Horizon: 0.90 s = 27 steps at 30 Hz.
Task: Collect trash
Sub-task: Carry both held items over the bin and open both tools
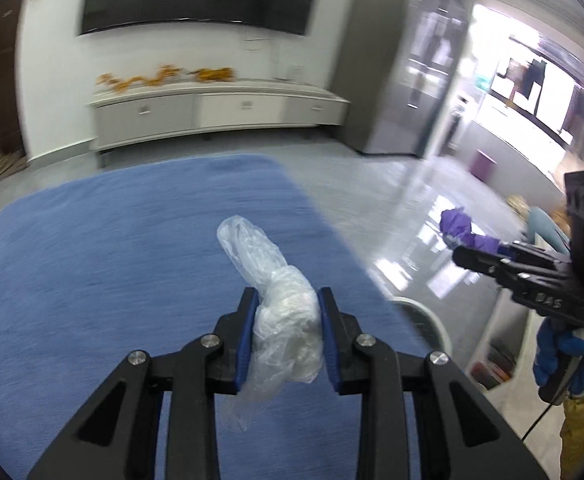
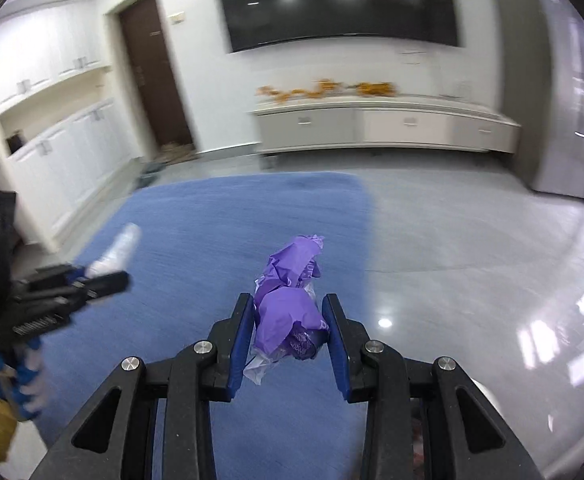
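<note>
My left gripper [image 1: 287,300] is shut on a crumpled clear plastic bag [image 1: 275,292] and holds it in the air above a blue rug [image 1: 111,248]. My right gripper [image 2: 289,308] is shut on a crumpled purple wrapper [image 2: 292,288], also held above the rug [image 2: 211,240]. The right gripper with the purple wrapper [image 1: 458,226] shows at the right of the left wrist view. The left gripper with the clear bag [image 2: 119,248] shows at the left of the right wrist view. A white rounded rim [image 1: 420,312], perhaps a bin, sits just beyond the rug's right edge.
A low white sideboard [image 2: 372,124] stands along the far wall under a large dark screen [image 2: 340,0]. A grey tall cabinet [image 1: 392,80] is at the right. White cupboards [image 2: 63,148] and a brown door [image 2: 151,64] are at the left. Glossy grey floor [image 2: 472,260] lies right of the rug.
</note>
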Available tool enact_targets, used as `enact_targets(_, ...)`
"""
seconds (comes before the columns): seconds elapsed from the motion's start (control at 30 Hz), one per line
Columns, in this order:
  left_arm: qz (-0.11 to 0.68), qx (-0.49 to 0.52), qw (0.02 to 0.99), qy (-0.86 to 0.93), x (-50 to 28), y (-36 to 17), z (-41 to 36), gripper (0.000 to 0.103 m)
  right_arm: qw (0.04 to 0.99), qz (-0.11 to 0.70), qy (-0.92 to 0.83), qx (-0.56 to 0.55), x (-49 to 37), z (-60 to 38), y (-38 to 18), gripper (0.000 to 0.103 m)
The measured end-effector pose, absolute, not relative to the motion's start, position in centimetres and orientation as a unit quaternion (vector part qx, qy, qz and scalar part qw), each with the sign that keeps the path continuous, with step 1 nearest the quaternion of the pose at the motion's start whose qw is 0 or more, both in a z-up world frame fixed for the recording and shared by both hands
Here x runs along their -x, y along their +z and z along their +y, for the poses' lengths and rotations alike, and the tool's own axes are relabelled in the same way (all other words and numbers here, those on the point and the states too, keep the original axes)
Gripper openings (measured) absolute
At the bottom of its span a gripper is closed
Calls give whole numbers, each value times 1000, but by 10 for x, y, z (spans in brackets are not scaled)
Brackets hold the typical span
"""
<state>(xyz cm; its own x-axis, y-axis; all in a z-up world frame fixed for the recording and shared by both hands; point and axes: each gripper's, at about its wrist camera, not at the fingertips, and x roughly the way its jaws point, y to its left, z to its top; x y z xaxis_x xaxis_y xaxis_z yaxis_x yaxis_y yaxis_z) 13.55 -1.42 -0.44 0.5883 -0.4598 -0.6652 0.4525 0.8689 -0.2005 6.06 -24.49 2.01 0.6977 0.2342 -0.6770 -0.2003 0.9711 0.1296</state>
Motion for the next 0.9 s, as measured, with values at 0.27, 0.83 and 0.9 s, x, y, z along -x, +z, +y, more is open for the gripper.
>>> enact_targets(0.27,413,-52,838,-352,-133,-26,-173,29,902,425,-7,-70,-24,-370,-32,33)
enact_targets(0.83,482,-44,782,-393,-152,-80,-290,60,861,488,-57,-133,-44,-448,-113,56)
enact_targets(0.9,474,-40,792,-383,-148,-75,-275,60,865,481,-60,-133,-44,-445,-107,56)
